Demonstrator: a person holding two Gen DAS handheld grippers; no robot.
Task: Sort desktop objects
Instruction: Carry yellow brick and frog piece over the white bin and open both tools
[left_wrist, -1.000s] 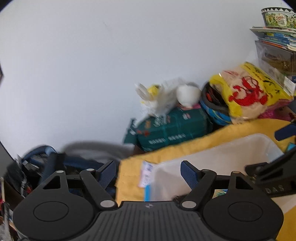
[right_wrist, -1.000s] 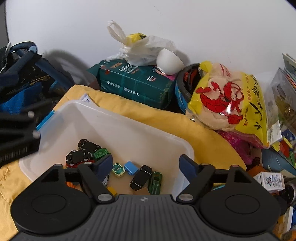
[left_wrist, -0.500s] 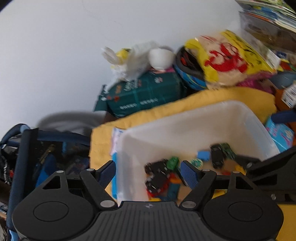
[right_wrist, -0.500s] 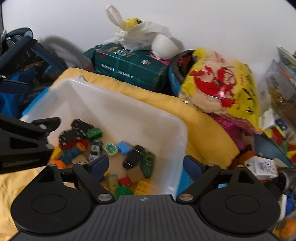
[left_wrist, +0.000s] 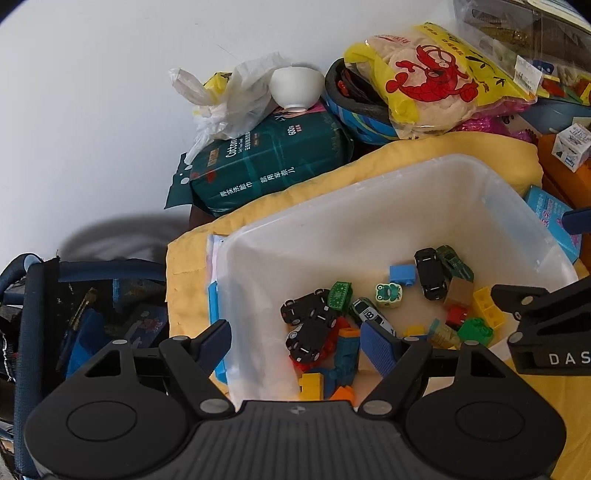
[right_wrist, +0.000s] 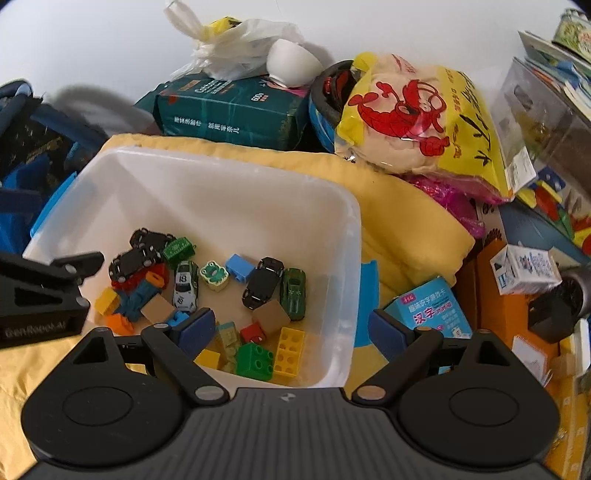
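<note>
A white plastic bin (left_wrist: 369, 206) (right_wrist: 221, 184) stands on a yellow cloth (left_wrist: 424, 155) (right_wrist: 406, 214). It holds black toy cars (left_wrist: 314, 328) (right_wrist: 263, 282), a silver toy car (right_wrist: 184, 284), a green toy car (right_wrist: 293, 291), a frog block (left_wrist: 388, 294) (right_wrist: 213, 274) and several coloured bricks. My left gripper (left_wrist: 295, 347) is open and empty above the bin's left front part. My right gripper (right_wrist: 291, 332) is open and empty above the bin's right front corner. Each gripper's body shows at the edge of the other's view.
Behind the bin lie a green tissue pack (left_wrist: 266, 162) (right_wrist: 229, 114), a white bowl (left_wrist: 295, 88), a plastic bag (right_wrist: 229, 48) and a yellow snack bag (left_wrist: 436, 77) (right_wrist: 421, 110). A dark blue bag (left_wrist: 74, 306) is on the left. Boxes and a blue card box (right_wrist: 428, 306) crowd the right.
Both grippers have tilted down and come in over the bin, so its toys now show in both views. Both stay open and empty.
</note>
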